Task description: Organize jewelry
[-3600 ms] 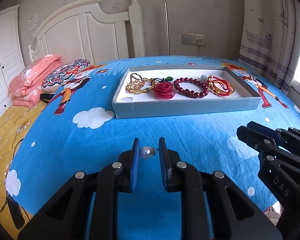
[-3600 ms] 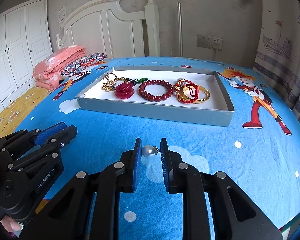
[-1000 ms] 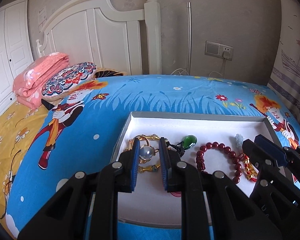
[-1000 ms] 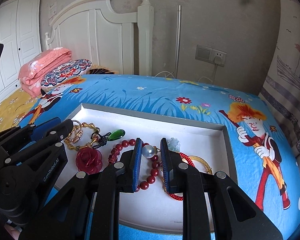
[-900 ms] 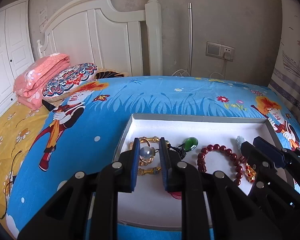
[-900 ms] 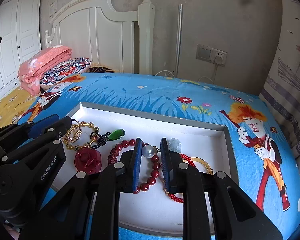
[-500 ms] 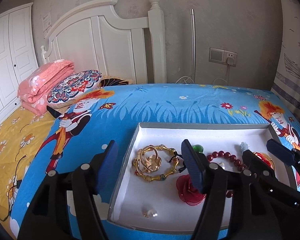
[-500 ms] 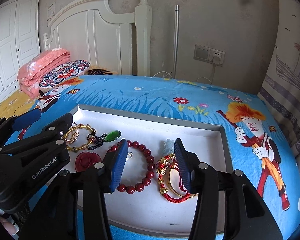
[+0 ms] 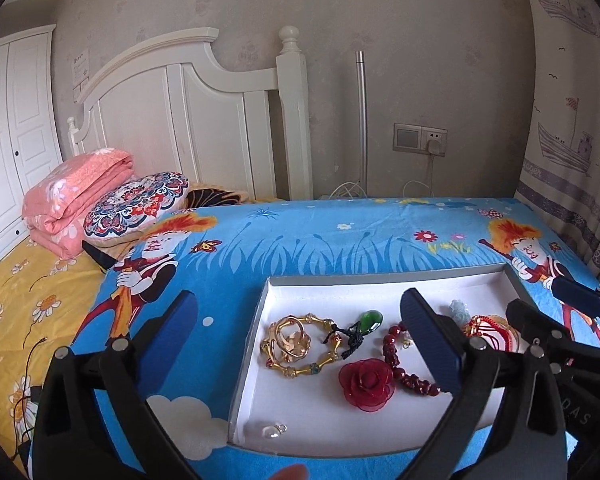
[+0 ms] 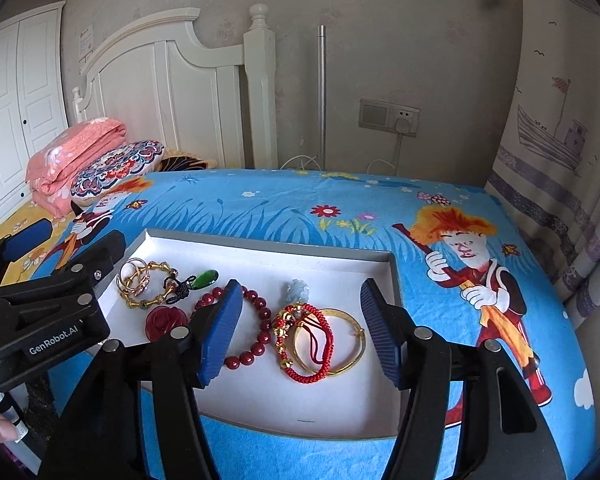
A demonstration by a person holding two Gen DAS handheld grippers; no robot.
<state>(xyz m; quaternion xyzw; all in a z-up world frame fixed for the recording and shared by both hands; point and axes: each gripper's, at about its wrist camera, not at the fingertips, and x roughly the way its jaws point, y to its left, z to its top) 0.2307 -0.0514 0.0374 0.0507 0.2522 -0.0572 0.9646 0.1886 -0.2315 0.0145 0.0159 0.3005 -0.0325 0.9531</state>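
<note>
Lying in tray [image 9: 247,376] corner, pearl [image 9: 271,431] below wide-open L gripper [image 9: 300,332].

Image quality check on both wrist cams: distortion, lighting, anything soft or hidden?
Left wrist: strong fisheye bowing with dark corner vignette; soft daylight, no harsh glare; the small pearl earring is sharp. Right wrist: same barrel bend; the gold bangle is crisp; the left gripper body hides the tray's near-left corner.
</note>
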